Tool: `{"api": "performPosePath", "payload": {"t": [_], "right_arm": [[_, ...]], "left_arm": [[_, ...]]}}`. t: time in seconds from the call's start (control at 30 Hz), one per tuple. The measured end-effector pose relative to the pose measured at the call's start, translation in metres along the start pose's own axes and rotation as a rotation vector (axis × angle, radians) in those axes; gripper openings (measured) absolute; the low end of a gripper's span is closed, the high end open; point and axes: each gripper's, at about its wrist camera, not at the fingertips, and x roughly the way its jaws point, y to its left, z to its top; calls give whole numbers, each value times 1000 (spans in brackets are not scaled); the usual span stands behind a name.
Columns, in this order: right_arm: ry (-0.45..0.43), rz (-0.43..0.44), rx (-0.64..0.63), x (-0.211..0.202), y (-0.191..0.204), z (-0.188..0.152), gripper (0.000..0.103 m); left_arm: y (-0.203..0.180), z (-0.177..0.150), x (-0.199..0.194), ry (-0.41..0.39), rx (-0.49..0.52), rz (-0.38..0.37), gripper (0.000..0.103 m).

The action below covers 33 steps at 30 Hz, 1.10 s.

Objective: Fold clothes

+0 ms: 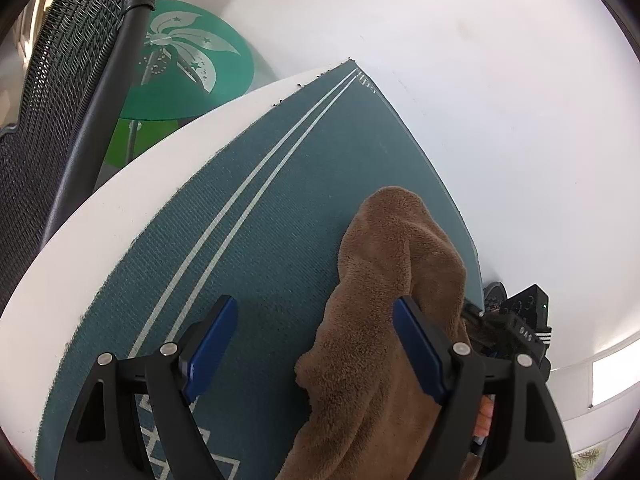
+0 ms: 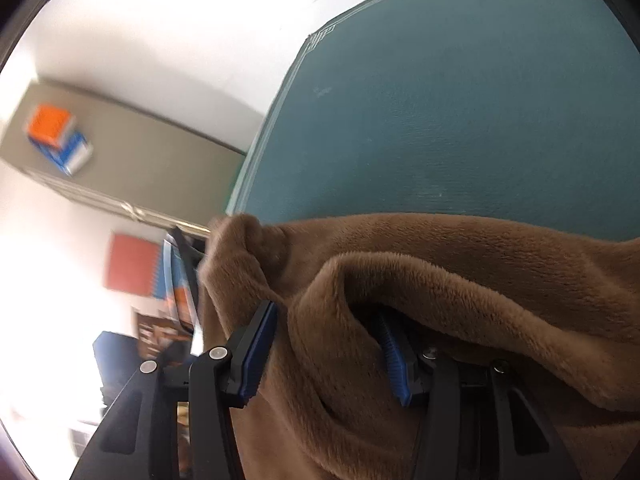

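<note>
Both grippers stand wide apart: left gripper (image 1: 314,350) has the plush brown garment (image 1: 384,320) draped over one blue pad, right gripper (image 2: 326,354) has bunched folds between its fingers, above the teal mat (image 1: 256,216).

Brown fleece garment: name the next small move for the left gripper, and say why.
Probably close the left gripper on the brown fleece garment. Its jaws stand wide open, and a fold of the fleece already lies between them over the teal woven mat. The right gripper also looks open, with fleece bunched between its jaws, so neither appears to hold the cloth yet.
</note>
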Motion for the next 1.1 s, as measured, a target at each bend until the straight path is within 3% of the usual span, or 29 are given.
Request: {"api": "performPosePath", "payload": {"t": [0.13,0.2,0.23,0.27,0.37,0.57,0.73,0.83,0.93,1.1], "right_arm": [[-28,98,62,-11,-10,-1,53],[-49,92,62,-17,-10,-3,42],[-59,90,61,-21,-11,-4,30],[-70,87,61,-24,-11,-5,24],[-101,79,60,-33,-11,-7,14],[-380,135,-100,-132,29,-26,13],[-576,193,-266,-221,61,-71,13],[-635,252,-327,-260,63,-105,13],[-663,284,-348,-270,41,-123,13],[-730,265,-286,-290,9,-180,13]], "left_arm": [[-4,-1,2,-8,16,10,86],[-6,-2,2,-10,24,19,87],[-7,-2,2,-9,27,21,87],[-7,-3,1,-8,29,23,87],[-6,-4,-1,1,20,17,87],[-8,-4,-4,11,7,31,87],[-18,-8,-6,14,29,23,87],[-26,-13,-7,37,44,8,87],[-34,-21,-8,69,67,-4,87],[-50,-33,-6,142,98,-25,87]]}}
